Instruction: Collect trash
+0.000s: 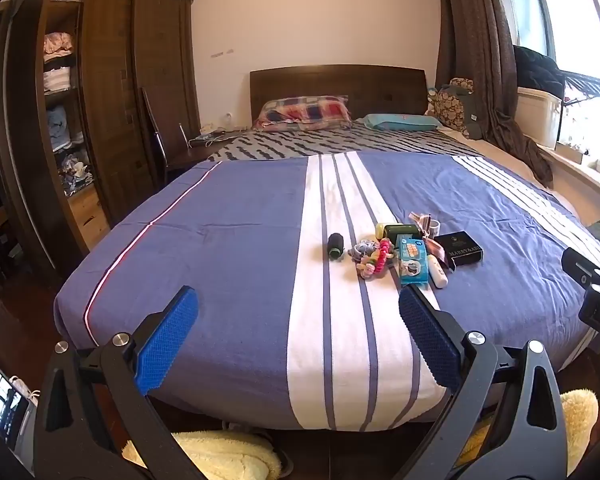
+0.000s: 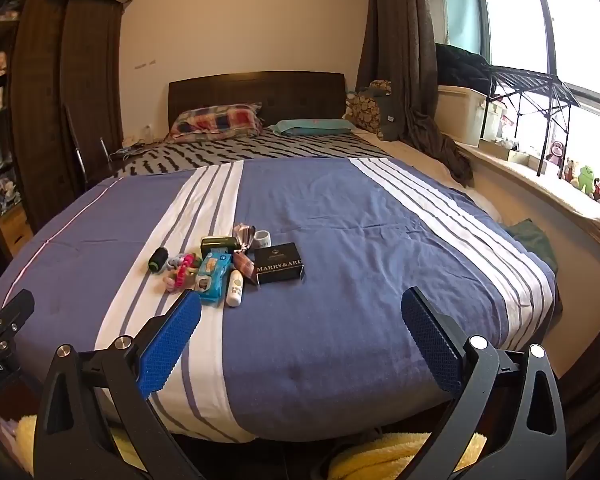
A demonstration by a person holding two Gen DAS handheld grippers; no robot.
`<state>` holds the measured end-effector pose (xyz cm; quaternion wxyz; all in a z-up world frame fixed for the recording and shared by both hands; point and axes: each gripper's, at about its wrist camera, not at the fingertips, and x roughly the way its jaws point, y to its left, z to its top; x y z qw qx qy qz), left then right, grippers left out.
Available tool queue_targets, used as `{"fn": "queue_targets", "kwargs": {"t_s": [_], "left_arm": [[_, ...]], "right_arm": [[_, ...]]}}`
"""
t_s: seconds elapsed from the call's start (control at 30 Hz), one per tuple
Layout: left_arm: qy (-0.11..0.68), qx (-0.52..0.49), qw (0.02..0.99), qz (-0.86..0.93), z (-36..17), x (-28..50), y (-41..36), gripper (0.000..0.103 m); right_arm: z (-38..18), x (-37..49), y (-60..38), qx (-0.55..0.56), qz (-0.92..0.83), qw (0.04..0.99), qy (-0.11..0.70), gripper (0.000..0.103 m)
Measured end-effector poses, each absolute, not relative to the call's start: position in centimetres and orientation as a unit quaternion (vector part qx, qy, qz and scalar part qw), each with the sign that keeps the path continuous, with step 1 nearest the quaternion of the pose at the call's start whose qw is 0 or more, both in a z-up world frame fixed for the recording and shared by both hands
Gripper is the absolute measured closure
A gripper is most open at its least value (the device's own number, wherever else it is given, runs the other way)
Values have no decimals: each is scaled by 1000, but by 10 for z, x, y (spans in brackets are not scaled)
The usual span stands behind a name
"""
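A cluster of small items lies on the blue and white striped bedspread (image 1: 228, 248). It holds a black "MARRY&ARD" box (image 1: 459, 250) (image 2: 279, 268), a blue wipes pack (image 1: 413, 261) (image 2: 213, 278), a white tube (image 1: 437, 272) (image 2: 235, 288), a dark spool (image 1: 335, 245) (image 2: 157, 259), colourful hair ties (image 1: 374, 256) (image 2: 180, 270), a green case (image 1: 396, 232) (image 2: 219, 245) and a small white cup (image 2: 262, 238). My left gripper (image 1: 298, 308) is open and empty, short of the cluster at the bed's foot. My right gripper (image 2: 300, 310) is open and empty, just in front of the black box.
A wooden wardrobe (image 1: 108, 112) with open shelves stands left of the bed (image 2: 320, 216). Pillows (image 1: 304, 114) lie at the headboard. A window ledge (image 2: 540, 176) with plush toys runs along the right. Yellow fluffy fabric (image 1: 220, 456) lies on the floor below the bed's foot.
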<state>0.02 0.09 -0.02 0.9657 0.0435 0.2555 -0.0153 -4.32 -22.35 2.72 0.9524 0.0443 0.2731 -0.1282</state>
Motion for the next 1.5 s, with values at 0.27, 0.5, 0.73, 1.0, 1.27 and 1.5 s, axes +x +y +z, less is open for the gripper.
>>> {"fn": "queue_targets", "kwargs": {"t_s": [0.27, 0.5, 0.73, 1.0, 1.27, 1.5], "left_arm": [[253, 42, 966, -11, 2, -1, 2, 8], [247, 42, 968, -7, 6, -3, 5, 8], [246, 43, 968, -6, 6, -4, 5, 8], [244, 44, 969, -3, 9, -5, 4, 8], [244, 44, 969, 0, 10, -4, 6, 8], [244, 44, 969, 1, 9, -3, 7, 8]], "right_arm": [[31, -47, -222, 41, -131, 953, 269, 3], [28, -44, -220, 41, -129, 954, 269, 3], [31, -46, -224, 42, -128, 954, 268, 3], [30, -47, -222, 43, -122, 955, 267, 3], [30, -46, -222, 47, -118, 955, 267, 3], [31, -46, -220, 43, -116, 956, 266, 3]]}}
